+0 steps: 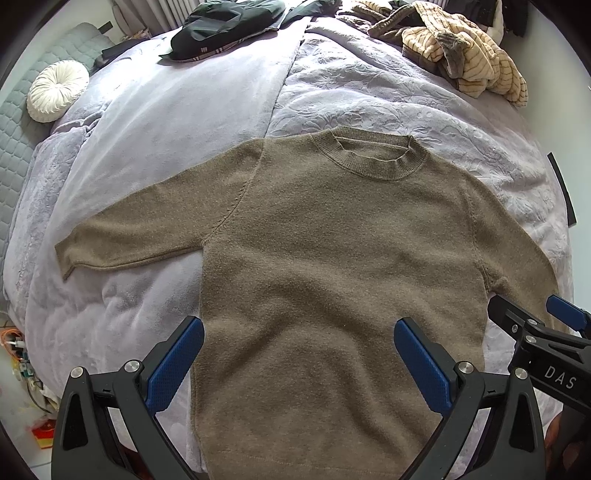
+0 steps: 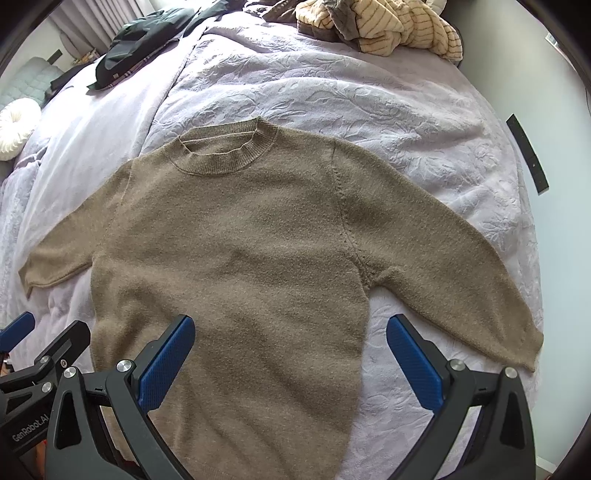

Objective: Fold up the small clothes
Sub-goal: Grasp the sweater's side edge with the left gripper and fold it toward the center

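A tan knitted sweater (image 1: 325, 251) lies flat and face up on the lilac bedspread, collar (image 1: 373, 157) far from me, both sleeves spread outward. My left gripper (image 1: 299, 354) hangs open above the sweater's lower left edge, holding nothing. In the right wrist view the same sweater (image 2: 240, 251) fills the middle, its right sleeve (image 2: 454, 269) running down to the right. My right gripper (image 2: 291, 354) hovers open above the sweater's lower right edge, nothing between its blue pads (image 2: 413, 365). Each gripper shows at the edge of the other's view.
A lilac bedspread (image 1: 388, 96) covers the bed. A dark garment (image 1: 225, 29) and a striped cream blanket pile (image 1: 461, 51) lie at the far end. A round white cushion (image 1: 57, 90) sits far left. The bed's left edge drops to a cluttered floor (image 1: 22, 354).
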`<control>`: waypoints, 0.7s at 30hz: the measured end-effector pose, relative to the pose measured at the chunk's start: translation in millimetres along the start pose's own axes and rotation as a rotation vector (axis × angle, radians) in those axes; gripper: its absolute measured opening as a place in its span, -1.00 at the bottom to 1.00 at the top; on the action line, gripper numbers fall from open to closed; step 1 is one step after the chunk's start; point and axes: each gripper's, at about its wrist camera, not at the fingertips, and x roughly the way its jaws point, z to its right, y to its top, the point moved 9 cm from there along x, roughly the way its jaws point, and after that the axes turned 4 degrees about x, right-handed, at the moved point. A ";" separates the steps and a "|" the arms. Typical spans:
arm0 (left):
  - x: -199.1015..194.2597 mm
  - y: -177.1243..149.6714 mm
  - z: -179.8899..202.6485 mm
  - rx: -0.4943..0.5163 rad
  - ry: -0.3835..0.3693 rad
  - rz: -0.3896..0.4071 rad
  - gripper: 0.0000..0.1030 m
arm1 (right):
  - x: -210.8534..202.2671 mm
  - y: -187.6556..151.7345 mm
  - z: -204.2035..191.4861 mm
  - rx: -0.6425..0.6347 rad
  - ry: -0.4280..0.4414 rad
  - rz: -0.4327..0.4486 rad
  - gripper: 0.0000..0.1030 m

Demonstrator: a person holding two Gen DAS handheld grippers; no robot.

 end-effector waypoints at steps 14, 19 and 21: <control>14.0 6.2 -29.3 -0.037 -0.073 0.012 1.00 | 3.2 -1.7 -6.3 0.020 0.018 -0.009 1.00; 34.0 5.4 -74.4 -0.099 -0.127 0.029 1.00 | 4.8 -8.3 -23.5 0.000 0.026 -0.002 1.00; 47.6 2.1 -106.8 -0.143 -0.135 0.034 1.00 | 7.9 -15.4 -40.1 -0.019 0.033 -0.004 1.00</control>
